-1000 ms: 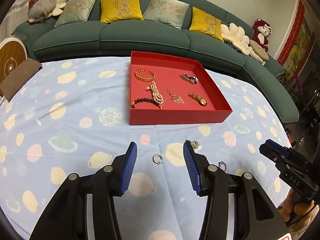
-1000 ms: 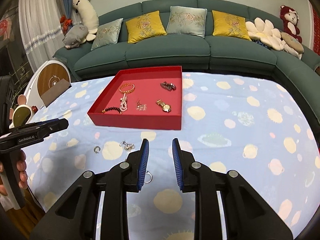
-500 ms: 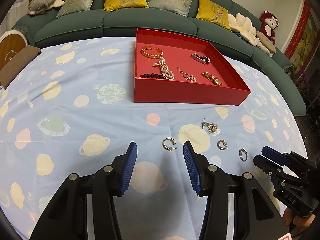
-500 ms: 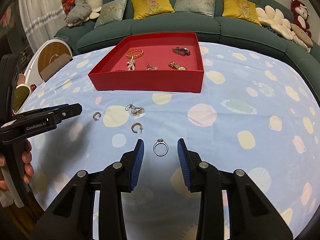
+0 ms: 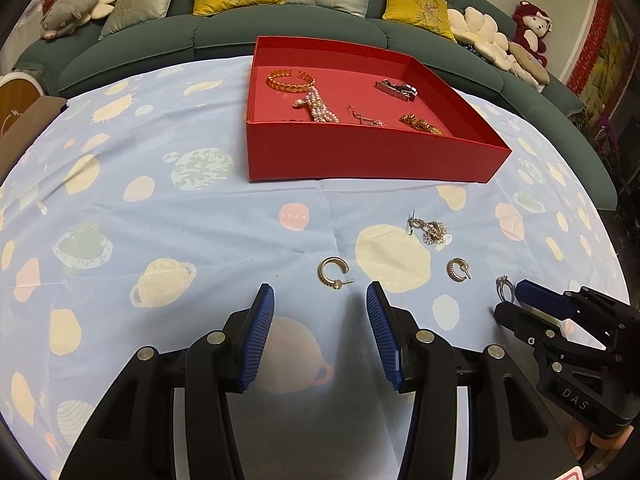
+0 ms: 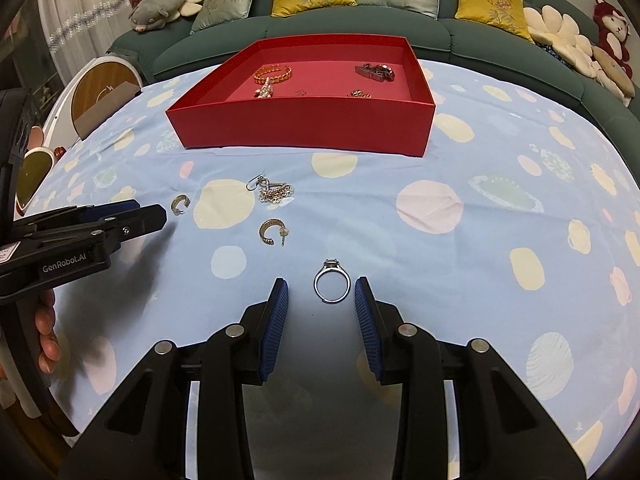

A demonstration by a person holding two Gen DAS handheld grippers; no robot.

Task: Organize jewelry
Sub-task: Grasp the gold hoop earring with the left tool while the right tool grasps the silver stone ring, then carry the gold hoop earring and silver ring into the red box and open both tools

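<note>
A red tray [image 5: 360,160] [image 6: 304,130] holding several pieces of jewelry stands on the planet-print cloth. My left gripper [image 5: 320,302] is open, low over the cloth, just behind a gold hoop earring [image 5: 334,273] [image 6: 181,203]. My right gripper [image 6: 321,291] is open with a silver ring [image 6: 332,287] [image 5: 505,288] lying between its fingertips. A second hoop earring [image 5: 458,269] [image 6: 273,231] and a dangly silver earring [image 5: 430,230] [image 6: 274,190] lie on the cloth between the grippers and the tray.
A green sofa [image 5: 280,28] with cushions and plush toys curves behind the table. A round wooden item [image 6: 102,88] stands at the left edge. In each view the other gripper shows at the side, the right one [image 5: 560,320] and the left one [image 6: 92,220].
Both grippers have dropped lower and moved forward. The hoop earring now lies just off my left fingertips, and the ring lies between my right fingertips. The right jaws opened wider.
</note>
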